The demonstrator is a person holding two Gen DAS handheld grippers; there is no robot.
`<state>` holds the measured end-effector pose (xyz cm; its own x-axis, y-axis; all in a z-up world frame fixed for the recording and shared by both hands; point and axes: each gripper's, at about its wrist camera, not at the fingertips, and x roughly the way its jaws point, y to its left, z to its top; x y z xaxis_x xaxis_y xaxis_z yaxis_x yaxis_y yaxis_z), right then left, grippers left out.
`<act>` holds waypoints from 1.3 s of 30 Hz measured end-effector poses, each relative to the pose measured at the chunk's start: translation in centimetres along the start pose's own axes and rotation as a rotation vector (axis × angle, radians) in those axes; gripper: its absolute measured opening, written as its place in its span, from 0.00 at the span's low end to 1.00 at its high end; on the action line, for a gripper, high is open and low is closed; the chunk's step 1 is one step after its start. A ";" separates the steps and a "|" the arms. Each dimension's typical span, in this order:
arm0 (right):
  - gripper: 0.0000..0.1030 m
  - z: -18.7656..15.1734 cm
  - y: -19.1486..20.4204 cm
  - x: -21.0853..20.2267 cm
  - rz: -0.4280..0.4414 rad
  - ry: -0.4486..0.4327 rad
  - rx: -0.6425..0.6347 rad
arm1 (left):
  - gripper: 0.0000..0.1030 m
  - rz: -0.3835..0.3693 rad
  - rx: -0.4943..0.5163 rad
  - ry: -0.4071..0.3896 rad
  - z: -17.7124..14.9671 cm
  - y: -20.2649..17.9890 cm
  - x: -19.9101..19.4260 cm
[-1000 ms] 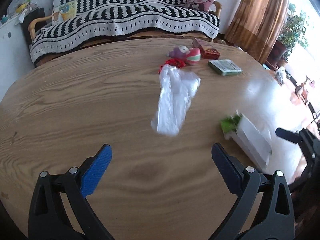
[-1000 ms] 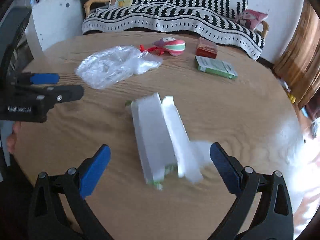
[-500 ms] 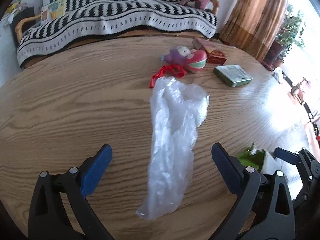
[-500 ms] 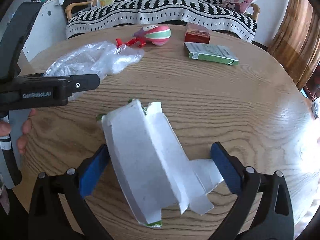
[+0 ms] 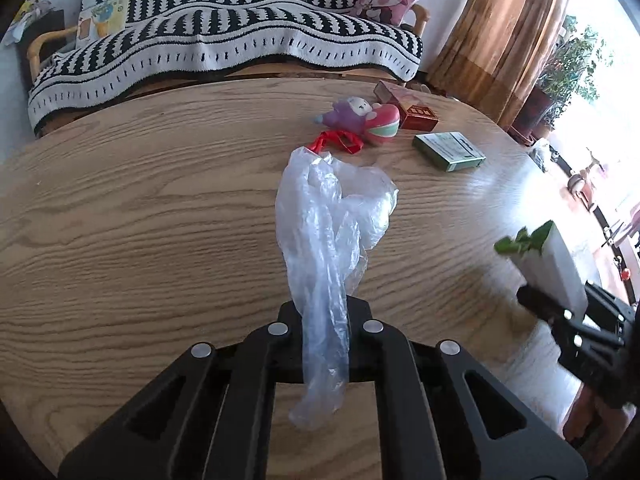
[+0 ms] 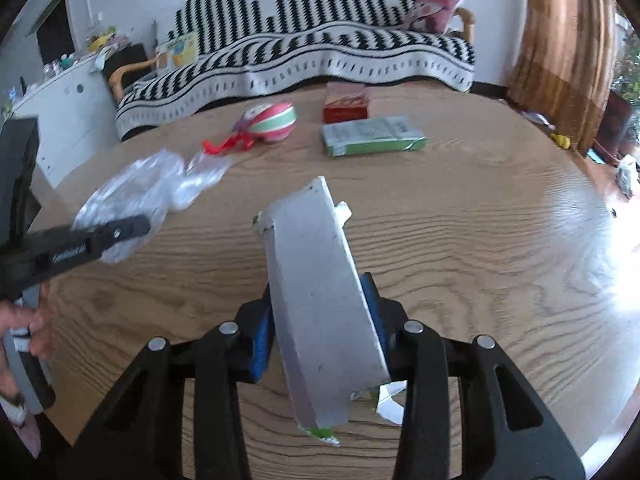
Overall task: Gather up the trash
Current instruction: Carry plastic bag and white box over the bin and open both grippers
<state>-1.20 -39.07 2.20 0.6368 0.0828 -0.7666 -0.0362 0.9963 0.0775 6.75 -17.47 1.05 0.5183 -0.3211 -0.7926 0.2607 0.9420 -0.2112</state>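
My left gripper (image 5: pixel 325 312) is shut on a clear crumpled plastic bag (image 5: pixel 332 220) that trails forward over the wooden table (image 5: pixel 140 220). The bag also shows in the right wrist view (image 6: pixel 152 188), with the left gripper (image 6: pixel 136 226) at the far left. My right gripper (image 6: pixel 322 316) is shut on an opened white carton with green print (image 6: pixel 320 296), held tilted above the table. The carton also shows at the right edge of the left wrist view (image 5: pixel 548 264), in the right gripper (image 5: pixel 552 304).
Further back on the table lie a pink and green plush toy (image 5: pixel 368 120) with a red ribbon (image 5: pixel 338 142), a red box (image 5: pixel 412 108) and a green box (image 5: pixel 448 150). A striped sofa (image 5: pixel 224 48) stands behind the table. A brown curtain (image 5: pixel 504 32) hangs at the right.
Both grippers have closed: the left on the plastic bag, the right on the white carton. The carton has been lifted off the table and tilted up.
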 end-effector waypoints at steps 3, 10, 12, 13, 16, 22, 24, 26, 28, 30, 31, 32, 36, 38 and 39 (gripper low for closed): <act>0.38 0.1 -0.1 0.2 -0.011 0.005 0.003 | 0.06 -0.003 0.009 0.004 -0.3 -0.1 -0.2; 0.38 0.4 0.1 0.4 -0.013 0.007 -0.008 | 0.06 -0.012 0.019 0.002 -0.3 -0.3 -0.4; 0.38 0.4 0.0 0.6 -0.010 0.010 -0.007 | 0.06 -0.012 0.025 0.003 -0.3 -0.5 -0.4; 0.38 0.4 0.0 0.6 -0.009 0.010 -0.006 | 0.06 -0.013 0.028 0.004 -0.3 -0.5 -0.4; 0.38 0.3 0.0 0.7 -0.005 0.015 -0.005 | 0.06 -0.018 0.035 0.008 -0.3 -0.6 -0.3; 0.38 0.3 0.0 0.6 -0.010 0.007 0.000 | 0.06 -0.019 0.040 0.004 -0.3 -0.9 -0.3; 0.38 0.3 -0.2 0.4 -0.024 -0.007 0.004 | 0.06 -0.018 0.040 0.004 -0.3 -1.0 -0.4; 0.38 0.4 -0.4 0.0 -0.048 -0.029 0.015 | 0.06 -0.018 0.040 0.005 -0.3 -1.0 -0.4; 0.38 0.5 -0.7 -0.3 -0.064 -0.049 0.028 | 0.06 -0.017 0.041 0.004 -0.3 -1.1 -0.4; 0.38 0.5 -1.0 -0.6 -0.075 -0.064 0.040 | 0.06 -0.018 0.040 0.005 -0.3 -1.1 -0.4; 0.38 0.4 -1.1 -0.6 -0.076 -0.063 0.044 | 0.06 -0.018 0.040 0.004 -0.3 -1.1 -0.4; 0.38 0.4 -1.2 -0.5 -0.074 -0.058 0.046 | 0.06 -0.017 0.041 0.005 -0.3 -1.1 -0.4; 0.38 0.5 -1.2 -0.4 -0.068 -0.052 0.045 | 0.06 -0.017 0.043 0.005 -0.4 -1.2 -0.4; 0.38 0.5 -1.2 -0.4 -0.068 -0.051 0.042 | 0.06 -0.016 0.043 0.005 -0.4 -1.2 -0.4; 0.38 0.5 -1.1 -0.4 -0.068 -0.051 0.041 | 0.06 -0.014 0.044 0.005 -0.4 -1.2 -0.4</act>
<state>-1.01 -40.25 2.72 0.6749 0.0130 -0.7378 0.0392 0.9978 0.0534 5.90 -18.48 1.44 0.5102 -0.3338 -0.7927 0.3035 0.9322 -0.1972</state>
